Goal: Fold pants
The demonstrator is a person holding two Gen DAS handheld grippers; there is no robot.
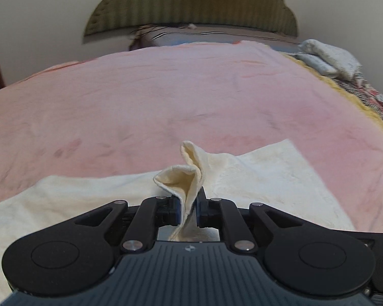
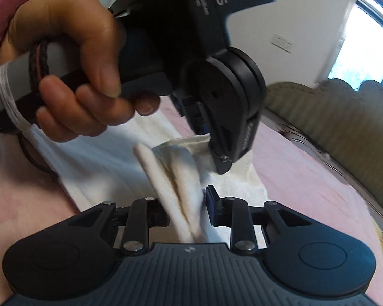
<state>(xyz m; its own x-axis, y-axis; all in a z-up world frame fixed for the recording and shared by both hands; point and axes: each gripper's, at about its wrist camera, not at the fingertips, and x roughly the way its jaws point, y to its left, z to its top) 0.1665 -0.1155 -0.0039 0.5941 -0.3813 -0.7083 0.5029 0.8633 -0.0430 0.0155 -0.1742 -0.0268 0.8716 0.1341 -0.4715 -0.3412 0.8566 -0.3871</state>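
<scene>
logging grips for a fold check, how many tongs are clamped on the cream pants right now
2. The left tongs pinch a raised hem of the cream pants on the pink blanket. The right tongs hold a bunched fold just beside them.

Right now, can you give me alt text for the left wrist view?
The left gripper is shut on a raised fold of the cream pants, which lie flat across a pink blanket. A green headboard stands against the wall behind.
</scene>
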